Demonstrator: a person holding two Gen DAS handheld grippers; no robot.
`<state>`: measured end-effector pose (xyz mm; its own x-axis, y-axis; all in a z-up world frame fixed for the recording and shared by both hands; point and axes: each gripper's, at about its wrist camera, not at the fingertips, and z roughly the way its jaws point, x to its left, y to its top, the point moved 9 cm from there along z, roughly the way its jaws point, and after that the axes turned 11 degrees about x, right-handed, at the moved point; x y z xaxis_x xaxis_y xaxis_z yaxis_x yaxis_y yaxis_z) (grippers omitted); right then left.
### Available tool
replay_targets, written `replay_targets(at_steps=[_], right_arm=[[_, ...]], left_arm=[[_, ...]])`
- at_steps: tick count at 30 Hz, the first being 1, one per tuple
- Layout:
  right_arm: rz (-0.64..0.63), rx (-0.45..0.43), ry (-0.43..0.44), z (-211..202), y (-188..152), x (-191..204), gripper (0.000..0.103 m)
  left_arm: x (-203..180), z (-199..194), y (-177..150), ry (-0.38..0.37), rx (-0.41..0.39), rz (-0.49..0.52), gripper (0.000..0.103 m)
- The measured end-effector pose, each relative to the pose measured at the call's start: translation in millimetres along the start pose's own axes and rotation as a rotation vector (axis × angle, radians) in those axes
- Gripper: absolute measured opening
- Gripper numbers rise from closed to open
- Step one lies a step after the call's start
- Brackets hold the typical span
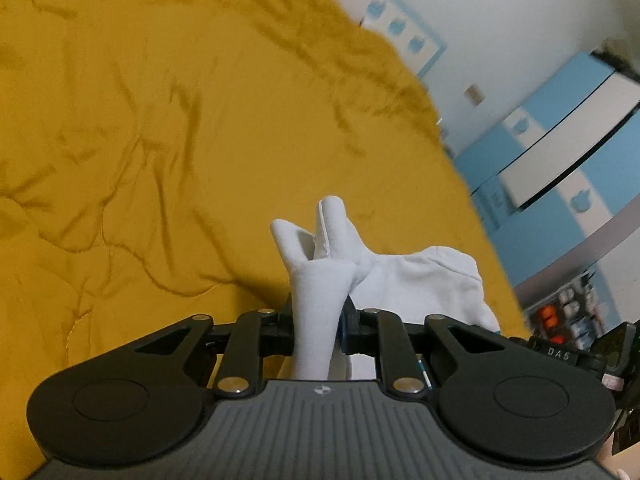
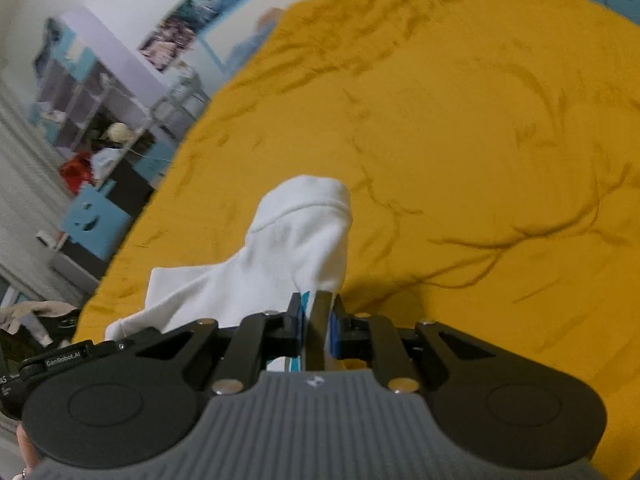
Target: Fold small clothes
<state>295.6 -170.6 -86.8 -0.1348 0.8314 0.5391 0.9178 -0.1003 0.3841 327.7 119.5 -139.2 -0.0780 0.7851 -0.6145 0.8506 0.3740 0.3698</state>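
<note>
A small white garment [image 1: 420, 284] hangs over the mustard-yellow quilt [image 1: 180, 140]. My left gripper [image 1: 318, 320] is shut on a bunched white part of it, which stands up between the jaws and ends in two rounded tips [image 1: 320, 224]. In the right wrist view the same white garment [image 2: 288, 248] spreads forward and to the left, with a folded hem at its far end. My right gripper [image 2: 318, 320] is shut on its near edge, where a bit of teal print shows by the pads. Both views are blurred.
The yellow quilt [image 2: 480, 140] fills most of both views. Blue and white cabinets [image 1: 560, 152] stand past its right edge in the left wrist view. Shelves with clutter [image 2: 100, 128] and a blue box [image 2: 94, 220] stand past its left edge in the right wrist view.
</note>
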Motion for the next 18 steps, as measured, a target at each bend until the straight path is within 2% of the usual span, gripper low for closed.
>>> replay_targets(at_steps=[5, 10, 15, 18], right_arm=[[0.043, 0.077, -0.064, 41.9, 2.7, -28.9, 0.008], [0.059, 0.113, -0.116, 54.9, 0.4, -41.9, 0.010], [-0.024, 0.069, -0.245, 33.8, 9.3, -33.4, 0.011], [-0.065, 0.042, -0.283, 9.2, 9.8, -25.3, 0.011]], left_arm=[[19.6, 27.4, -6.5, 0.071, 0.067, -0.003, 0.025], [27.9, 17.6, -13.5, 0.139, 0.066, 0.024, 0.039], [26.9, -9.5, -18.5, 0.239, 0.024, 0.080, 0.040], [26.4, -32.2, -21.0, 0.343, -0.005, 0.085, 0.037]])
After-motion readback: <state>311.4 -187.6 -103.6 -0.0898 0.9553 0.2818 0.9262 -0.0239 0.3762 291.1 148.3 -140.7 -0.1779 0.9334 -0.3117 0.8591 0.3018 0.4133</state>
